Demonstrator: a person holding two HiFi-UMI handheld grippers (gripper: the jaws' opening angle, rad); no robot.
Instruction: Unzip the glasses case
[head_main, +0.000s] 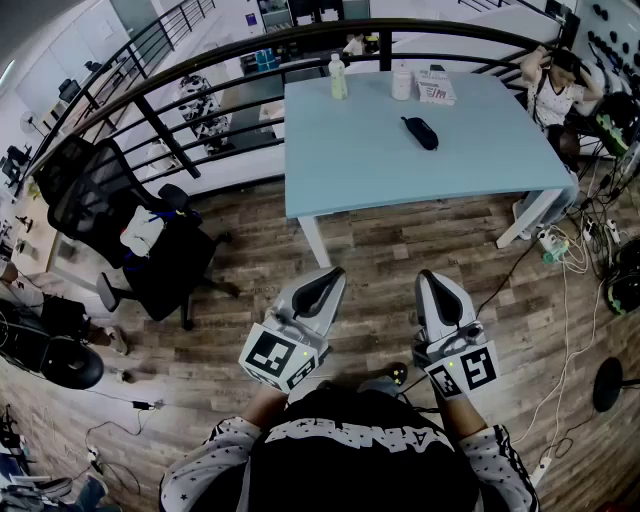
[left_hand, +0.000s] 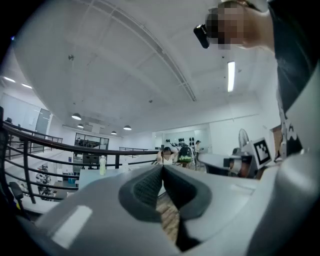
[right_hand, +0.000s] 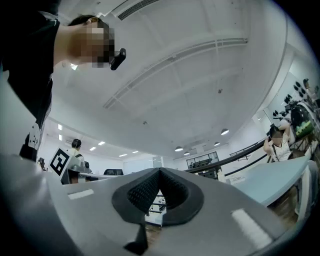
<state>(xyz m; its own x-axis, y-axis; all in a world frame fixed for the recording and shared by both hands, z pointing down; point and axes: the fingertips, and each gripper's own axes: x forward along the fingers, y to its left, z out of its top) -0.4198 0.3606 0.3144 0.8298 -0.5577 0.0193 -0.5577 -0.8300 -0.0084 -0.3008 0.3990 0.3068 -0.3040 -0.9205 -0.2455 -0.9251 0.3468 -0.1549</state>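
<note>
A dark zipped glasses case lies on the light blue table, right of its middle, far ahead of both grippers. My left gripper is held over the wooden floor in front of the table, shut with nothing in it; in the left gripper view its tips meet. My right gripper hangs beside it, also shut and empty, with its tips touching in the right gripper view. Neither is near the case.
A green bottle, a white jar and a small box stand at the table's far edge. A black office chair is at the left, a curved black railing behind. A person sits at the right; cables lie on the floor.
</note>
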